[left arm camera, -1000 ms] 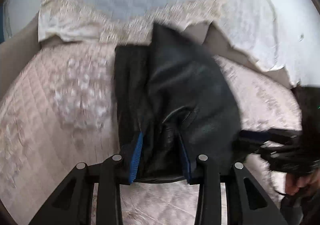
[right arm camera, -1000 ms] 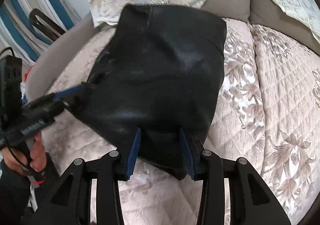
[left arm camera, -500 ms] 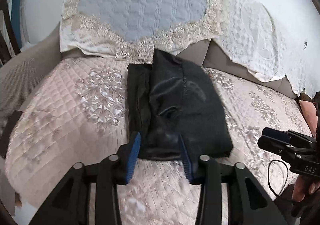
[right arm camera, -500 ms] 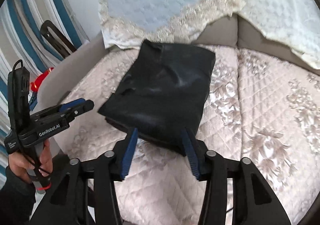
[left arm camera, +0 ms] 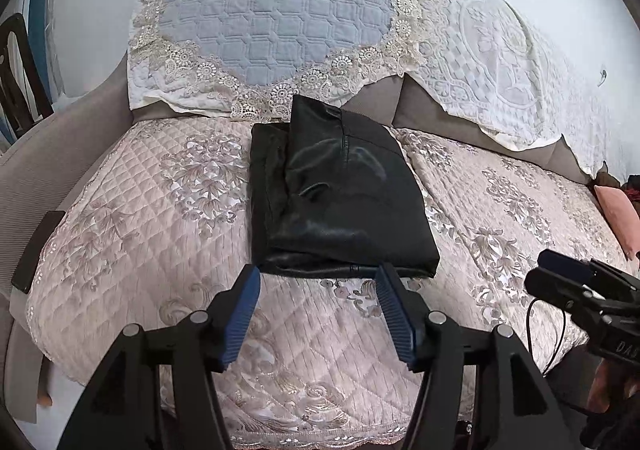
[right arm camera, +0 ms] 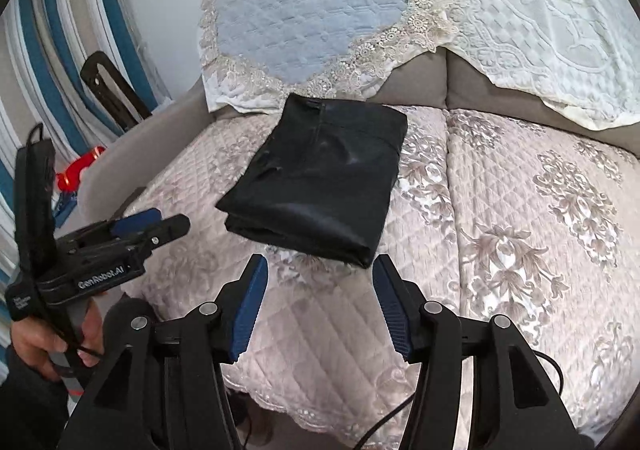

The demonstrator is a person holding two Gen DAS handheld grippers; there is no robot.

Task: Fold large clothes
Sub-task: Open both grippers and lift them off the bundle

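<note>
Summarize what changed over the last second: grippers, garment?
Both grippers let go and backed away: the left gripper and right gripper, closed around the black garment's near edge a second ago, now stand open, short of it. The garment settled flat, folded, in the same spot on the quilted sofa cover; the lace backrest covers are unchanged.

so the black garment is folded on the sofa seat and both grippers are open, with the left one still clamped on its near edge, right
Not quite. The left gripper is not clamped on anything: in the left wrist view its jaws stand open just short of the black garment, apart from its near edge. The rest holds: it lies folded on the sofa seat, and the right gripper is open too.
</note>
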